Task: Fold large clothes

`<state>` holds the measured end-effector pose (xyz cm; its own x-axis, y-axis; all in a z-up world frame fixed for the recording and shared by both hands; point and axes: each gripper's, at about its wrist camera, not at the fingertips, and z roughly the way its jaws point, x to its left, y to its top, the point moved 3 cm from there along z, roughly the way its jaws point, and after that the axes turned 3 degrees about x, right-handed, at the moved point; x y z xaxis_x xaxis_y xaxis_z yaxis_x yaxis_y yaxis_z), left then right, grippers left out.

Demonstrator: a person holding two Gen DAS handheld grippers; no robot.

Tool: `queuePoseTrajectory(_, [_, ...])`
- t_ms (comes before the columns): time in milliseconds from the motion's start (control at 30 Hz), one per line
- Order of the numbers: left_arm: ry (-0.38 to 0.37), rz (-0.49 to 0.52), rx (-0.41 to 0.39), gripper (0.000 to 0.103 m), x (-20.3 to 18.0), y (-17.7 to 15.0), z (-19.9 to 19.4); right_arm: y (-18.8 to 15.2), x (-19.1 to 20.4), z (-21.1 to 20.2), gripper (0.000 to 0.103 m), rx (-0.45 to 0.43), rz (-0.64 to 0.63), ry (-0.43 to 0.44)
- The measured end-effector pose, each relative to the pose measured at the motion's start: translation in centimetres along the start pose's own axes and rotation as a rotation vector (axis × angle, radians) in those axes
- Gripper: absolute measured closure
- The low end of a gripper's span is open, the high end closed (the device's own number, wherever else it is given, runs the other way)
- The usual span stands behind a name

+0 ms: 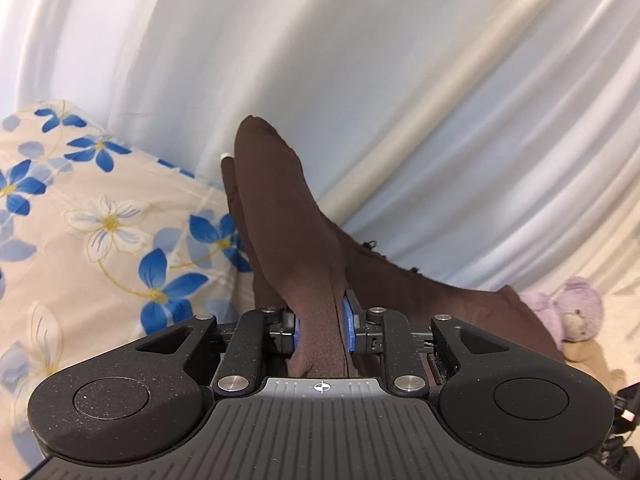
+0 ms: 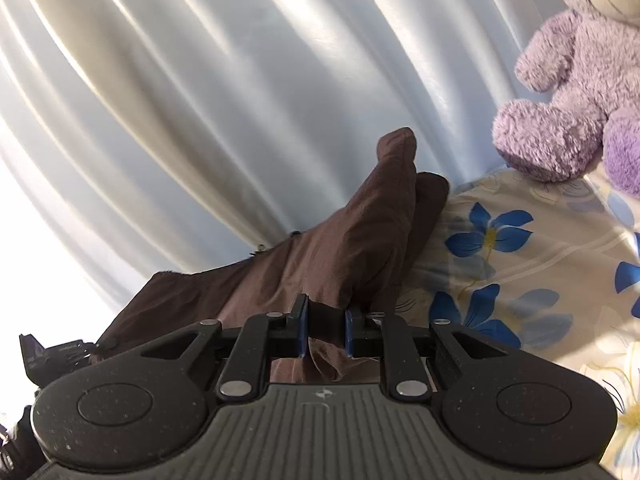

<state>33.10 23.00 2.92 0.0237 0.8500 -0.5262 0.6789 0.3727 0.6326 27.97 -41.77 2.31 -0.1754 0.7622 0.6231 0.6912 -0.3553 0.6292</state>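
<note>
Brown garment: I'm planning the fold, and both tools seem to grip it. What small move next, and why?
Probably lift both tools a little and draw them apart. The left tool and right tool each pinch a bunched fold of the brown garment, which sags between them over the floral bedding.

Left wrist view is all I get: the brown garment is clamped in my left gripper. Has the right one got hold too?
Observer: Yes, the right gripper is shut on a bunched fold of the brown garment.
Operator: Anything close by on that side?
Observer: A purple teddy bear sits on the floral bedspread, to the right of the cloth and clear of it.
Operator: Can it see my left gripper?
Observer: No, only a dark piece of gear at its lower left edge.
</note>
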Motion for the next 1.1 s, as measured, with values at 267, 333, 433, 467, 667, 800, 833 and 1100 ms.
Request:
queuePoseTrajectory(267, [0.174,-0.11,0.011,0.084,3.8,-7.2,-7.1,-6.2,-0.5,-7.7,0.085,0.091,0.072,-0.019])
queuePoseTrajectory(333, [0.261,-0.12,0.0,0.083,4.8,-7.9,-7.4,-7.8,-1.6,-8.1,0.079,0.115,0.072,-0.146])
queuePoseTrajectory(433, [0.285,-0.058,-0.002,0.07,3.5,-7.5,-6.6,-8.0,-2.8,-8.8,0.072,0.044,0.076,-0.314])
queuePoseTrajectory(467, [0.281,-0.007,-0.004,0.061,2.3,-7.2,-5.8,-7.6,-2.8,-8.9,0.072,0.005,0.085,-0.334])
queuePoseTrajectory(667, [0.222,0.298,0.0,0.021,-7.7,-7.9,4.6,-5.3,2.6,-1.5,0.062,-0.054,-0.112,-0.268])
queuePoseTrajectory(800, [0.214,0.493,0.011,0.019,-13.4,-9.5,13.1,-6.2,7.9,8.3,0.067,0.005,-0.257,-0.195])
queuePoseTrajectory(833, [0.244,0.566,-0.005,0.017,-14.4,-9.9,15.0,-6.6,9.2,10.7,0.075,0.031,-0.282,-0.185])
queuePoseTrajectory(1100, [0.338,0.684,-0.129,0.0,-13.4,-9.4,23.2,-6.4,12.7,21.9,0.086,0.041,-0.511,-0.321])
